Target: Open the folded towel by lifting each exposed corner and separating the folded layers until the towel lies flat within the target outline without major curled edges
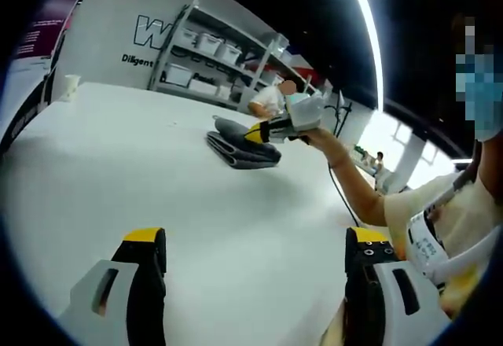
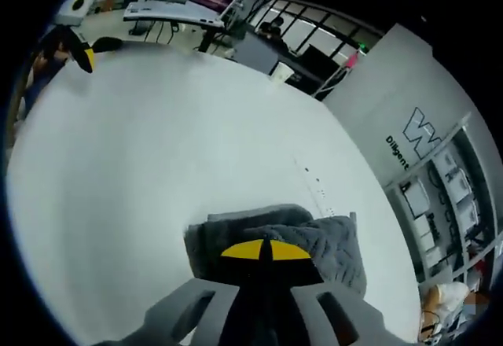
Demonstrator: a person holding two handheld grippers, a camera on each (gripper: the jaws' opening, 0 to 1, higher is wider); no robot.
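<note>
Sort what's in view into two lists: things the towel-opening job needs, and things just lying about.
Needed for the job:
- folded grey towel
- right claw, jaws together over the towel
- left claw, jaws apart above bare table
- white table

Just lying about:
- white cup at the table's far edge
- shelving with bins

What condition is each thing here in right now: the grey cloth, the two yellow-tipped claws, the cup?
Folded grey towel: still folded in layers, lying on the white table.
Right gripper: jaws closed together, tips over the towel.
Left gripper: jaws wide apart, holding nothing, above bare table.
White paper cup: upright at the table's far edge.
</note>
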